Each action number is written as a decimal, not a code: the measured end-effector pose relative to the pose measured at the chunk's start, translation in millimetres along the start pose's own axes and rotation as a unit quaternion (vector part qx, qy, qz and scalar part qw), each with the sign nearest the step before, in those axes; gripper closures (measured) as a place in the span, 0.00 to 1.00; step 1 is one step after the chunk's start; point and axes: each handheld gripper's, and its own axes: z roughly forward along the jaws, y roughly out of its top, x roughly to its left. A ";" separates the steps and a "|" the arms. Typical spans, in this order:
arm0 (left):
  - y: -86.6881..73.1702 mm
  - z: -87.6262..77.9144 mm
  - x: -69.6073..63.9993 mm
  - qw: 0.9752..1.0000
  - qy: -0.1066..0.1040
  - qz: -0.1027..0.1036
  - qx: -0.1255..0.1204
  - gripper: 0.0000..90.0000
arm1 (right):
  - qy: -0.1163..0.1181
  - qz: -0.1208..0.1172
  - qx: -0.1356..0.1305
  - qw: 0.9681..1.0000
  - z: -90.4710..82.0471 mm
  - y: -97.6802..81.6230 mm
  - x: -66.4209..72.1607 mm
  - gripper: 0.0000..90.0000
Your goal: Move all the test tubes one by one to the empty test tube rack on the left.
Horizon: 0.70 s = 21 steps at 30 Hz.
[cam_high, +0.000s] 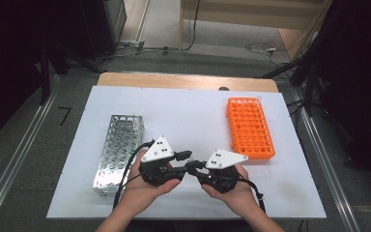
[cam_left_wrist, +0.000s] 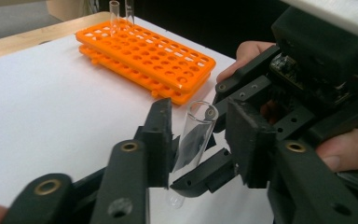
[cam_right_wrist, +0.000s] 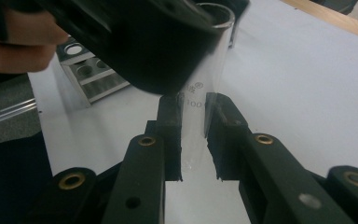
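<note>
Glass test tube (cam_left_wrist: 196, 133) stands upright between the two grippers at the lower middle of the high view, above the white table (cam_high: 188, 116), apparently for a hand-over from one gripper to the other. In the right gripper view, the right gripper (cam_right_wrist: 193, 135) has its fingers (cam_right_wrist: 170, 135) pinching the lower part of the tube, the printed marking sitting just above the pads; that firm hold keeps the tube steady and vertical while the other tool comes in.

In the left gripper view, the left gripper (cam_left_wrist: 200, 135) has the tube between its fingers (cam_left_wrist: 161, 135). The left-hand pad lies against the glass, while the pad toward the right of the frame stands a little off it, so this gripper is spread around the tube and not yet pinching. Its grip point sits on the upper half, above the right gripper's hold.

An orange rack (cam_high: 249, 126) lies at the upper right of the high view with tubes at its far corner; a metal rack (cam_high: 118, 145) lies at the left.
</note>
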 end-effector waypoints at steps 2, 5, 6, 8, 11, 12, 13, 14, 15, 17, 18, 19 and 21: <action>-0.4 1.9 -1.5 1.000 0.001 0.002 0.003 0.74 | 0.002 -0.001 0.001 1.000 -0.1 0.8 1.7 0.82; -0.5 3.0 -2.0 1.000 0.007 0.003 0.006 0.79 | 0.006 -0.001 0.001 1.000 -0.1 1.2 2.7 0.82; -0.5 3.1 -1.4 1.000 0.008 0.002 0.006 0.80 | 0.005 -0.001 0.002 1.000 -0.1 1.0 2.7 0.82; -0.3 3.2 -1.2 1.000 0.016 0.002 0.006 0.82 | 0.007 0.002 0.001 1.000 0.2 0.8 1.7 0.82; -0.1 2.0 -0.5 1.000 0.019 0.004 0.006 0.83 | 0.006 0.004 0.000 1.000 0.2 0.8 1.4 0.82; -0.1 1.8 -0.6 1.000 0.020 0.004 0.004 0.83 | 0.006 0.004 0.000 1.000 -0.1 0.9 1.5 0.82; 0.0 1.6 -0.2 1.000 0.020 0.004 0.003 0.83 | 0.006 0.004 -0.001 1.000 -0.2 1.1 1.5 0.82; 0.1 1.4 0.4 1.000 0.021 0.002 0.003 0.83 | 0.006 0.004 -0.002 1.000 -0.3 1.2 1.4 0.82; 0.3 1.5 0.9 1.000 0.021 0.000 0.003 0.84 | 0.006 0.004 -0.002 1.000 -0.3 1.1 0.9 0.81; 0.6 1.8 2.0 1.000 0.023 -0.001 0.003 0.84 | 0.008 0.006 -0.005 1.000 0.0 0.7 -0.7 0.80; 0.9 1.7 2.9 1.000 0.025 -0.002 0.002 0.84 | 0.007 0.009 -0.005 1.000 0.0 0.4 -1.5 0.79; 1.2 1.1 3.7 1.000 0.024 -0.003 0.001 0.84 | 0.006 0.013 -0.006 1.000 -0.2 0.3 -2.3 0.76; 2.3 0.0 5.5 1.000 0.028 -0.004 -0.002 0.84 | 0.009 0.016 -0.007 1.000 -1.2 -0.1 -5.0 0.67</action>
